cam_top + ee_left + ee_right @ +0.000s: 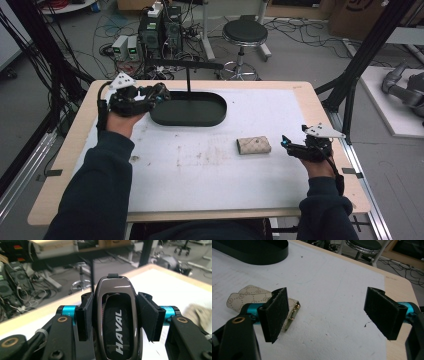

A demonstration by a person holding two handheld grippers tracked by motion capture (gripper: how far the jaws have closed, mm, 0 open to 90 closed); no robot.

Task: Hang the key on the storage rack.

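Left gripper view: the left gripper has its jaws clamped on the flanks of a glossy dark car key fob marked HAVAL, whose long axis runs straight out along the jaws, its loop end pointing away from the hand. In the high view that gripper hangs at the left end of the black oval tray, so the fob lies just beside the tray's rim, and the left hand is far nearer the tray than the right. A thin post with a crossbar rises from the tray's far side.

The right gripper sits well to the right of the tray, near the surface's right edge, jaws spread wide with nothing between them. A beige patterned key pouch lies flat to the right of the tray and nearer the person, just beside the right jaws and towards the tray from them; in the right gripper view the pouch shows partly behind one pad.

The surface is a white, lightly stained sheet on a pale wooden top. Beyond the tray the room holds a round stool, computer boxes and loose cables on a grey floor.
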